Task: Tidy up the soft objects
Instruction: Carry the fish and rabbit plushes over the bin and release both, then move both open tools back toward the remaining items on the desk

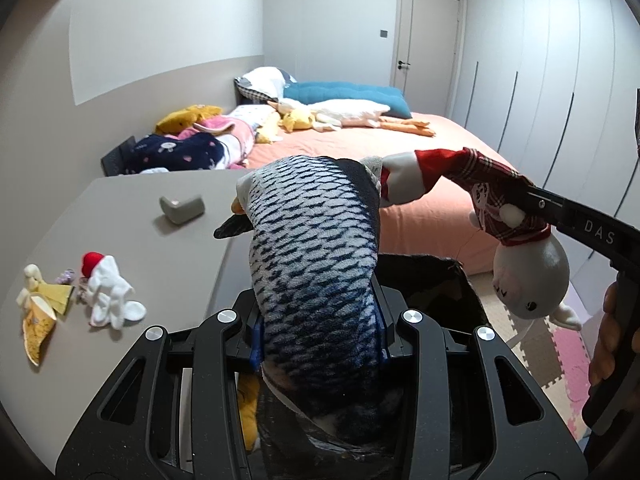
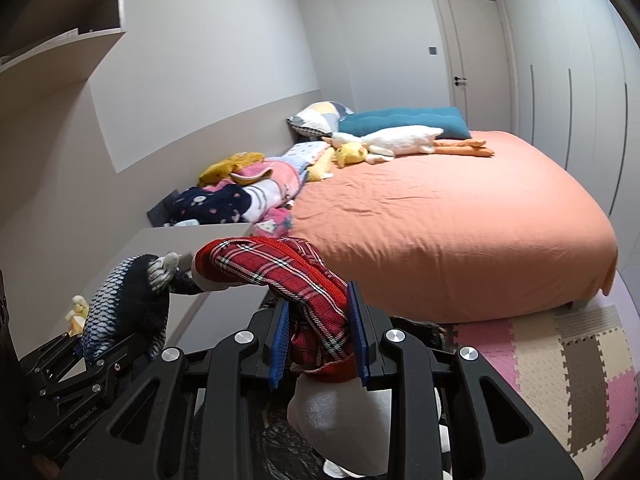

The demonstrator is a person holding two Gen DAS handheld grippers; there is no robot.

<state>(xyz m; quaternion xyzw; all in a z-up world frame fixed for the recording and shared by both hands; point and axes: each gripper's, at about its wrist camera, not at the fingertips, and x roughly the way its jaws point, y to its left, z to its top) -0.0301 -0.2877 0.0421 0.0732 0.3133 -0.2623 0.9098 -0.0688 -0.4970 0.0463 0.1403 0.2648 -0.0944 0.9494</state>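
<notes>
My left gripper point(image 1: 318, 332) is shut on a plush fish with blue-grey scales point(image 1: 312, 248), which sticks up between the blue pads and hides most of the view ahead. In the right wrist view the same fish point(image 2: 120, 308) hangs at the lower left. My right gripper point(image 2: 320, 336) is shut on the red plaid clothing of a white plush doll point(image 2: 280, 276). The left wrist view shows that doll point(image 1: 528, 276) hanging head down from the right gripper point(image 1: 532, 200), over a dark bin point(image 1: 440, 292) beside the desk.
A grey desk point(image 1: 120, 208) at the left holds small white and yellow plush toys point(image 1: 108, 296) and a grey holder point(image 1: 182, 208). Behind lies a bed with an orange sheet point(image 2: 460, 216), with a goose plush point(image 2: 400, 140), pillows and clothes. Foam mats point(image 2: 560, 360) cover the floor.
</notes>
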